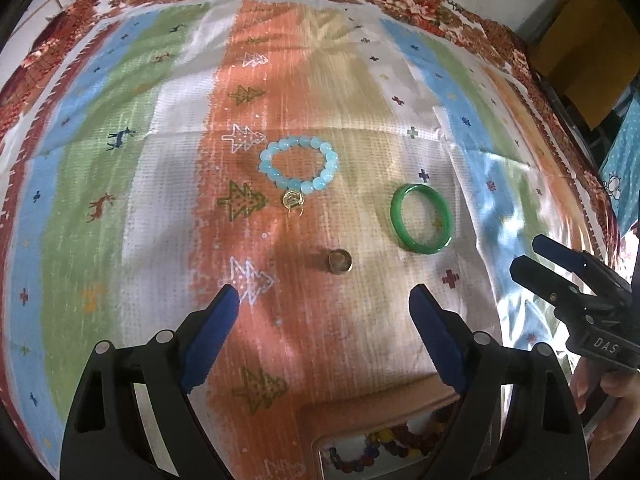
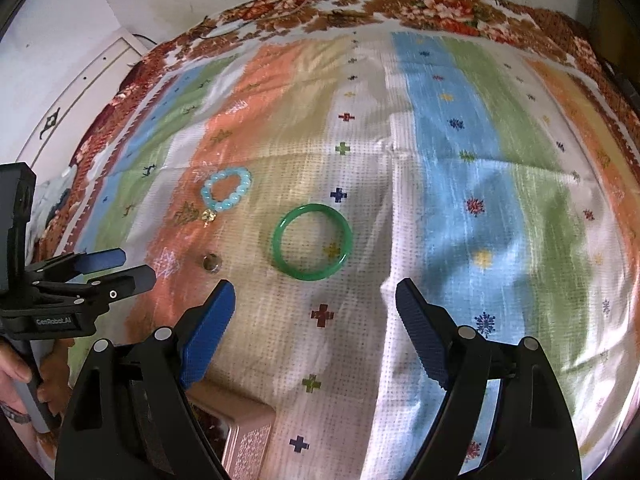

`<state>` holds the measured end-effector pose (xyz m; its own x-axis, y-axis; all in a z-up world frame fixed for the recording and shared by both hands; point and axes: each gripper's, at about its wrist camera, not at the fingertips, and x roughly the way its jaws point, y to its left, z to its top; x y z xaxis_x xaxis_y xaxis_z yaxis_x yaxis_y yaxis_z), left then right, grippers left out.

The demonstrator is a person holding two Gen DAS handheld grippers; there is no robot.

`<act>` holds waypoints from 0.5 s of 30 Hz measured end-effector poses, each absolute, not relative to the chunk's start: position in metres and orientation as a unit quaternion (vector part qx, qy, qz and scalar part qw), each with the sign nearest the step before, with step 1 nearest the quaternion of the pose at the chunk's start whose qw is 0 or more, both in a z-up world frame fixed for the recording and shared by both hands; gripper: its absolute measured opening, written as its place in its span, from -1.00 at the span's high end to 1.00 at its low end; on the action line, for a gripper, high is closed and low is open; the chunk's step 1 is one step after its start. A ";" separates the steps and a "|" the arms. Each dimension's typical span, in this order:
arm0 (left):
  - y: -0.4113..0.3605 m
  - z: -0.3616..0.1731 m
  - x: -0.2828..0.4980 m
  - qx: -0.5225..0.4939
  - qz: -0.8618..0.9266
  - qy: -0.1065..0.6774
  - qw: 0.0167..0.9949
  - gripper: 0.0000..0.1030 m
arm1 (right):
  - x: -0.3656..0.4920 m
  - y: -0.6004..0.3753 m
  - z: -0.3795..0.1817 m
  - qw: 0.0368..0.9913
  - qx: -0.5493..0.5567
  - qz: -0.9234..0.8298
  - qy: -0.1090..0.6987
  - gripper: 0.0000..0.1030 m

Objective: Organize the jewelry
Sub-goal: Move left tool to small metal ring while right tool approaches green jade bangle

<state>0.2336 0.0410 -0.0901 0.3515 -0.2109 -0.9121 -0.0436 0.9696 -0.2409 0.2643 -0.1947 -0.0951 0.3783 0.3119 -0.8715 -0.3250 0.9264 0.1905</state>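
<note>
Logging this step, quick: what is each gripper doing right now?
Left gripper: open, holding nothing, above the cloth near the ring.
Right gripper: open, holding nothing, near the green bangle.

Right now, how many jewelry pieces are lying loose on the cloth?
3: light-blue bead bracelet farthest out, green bangle to its right, small gold ring nearest the grippers. The box holds more beads, partly hidden.

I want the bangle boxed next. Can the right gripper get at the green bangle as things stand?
Probably yes. The right gripper is open, and the green bangle lies flat on the cloth just ahead of it, apart from the other jewelry, with nothing between.
</note>
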 end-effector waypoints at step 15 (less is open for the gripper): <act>0.039 -0.109 0.259 -0.094 -0.063 0.586 0.803 -0.44 | 0.290 -0.180 -0.116 0.823 -0.037 0.177 0.539 -0.60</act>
<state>0.2594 0.0387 -0.1094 0.3056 -0.2105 -0.9286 -0.0089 0.9746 -0.2238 0.2901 -0.1797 -0.1161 0.3570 0.2503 -0.8999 -0.3311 0.9348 0.1287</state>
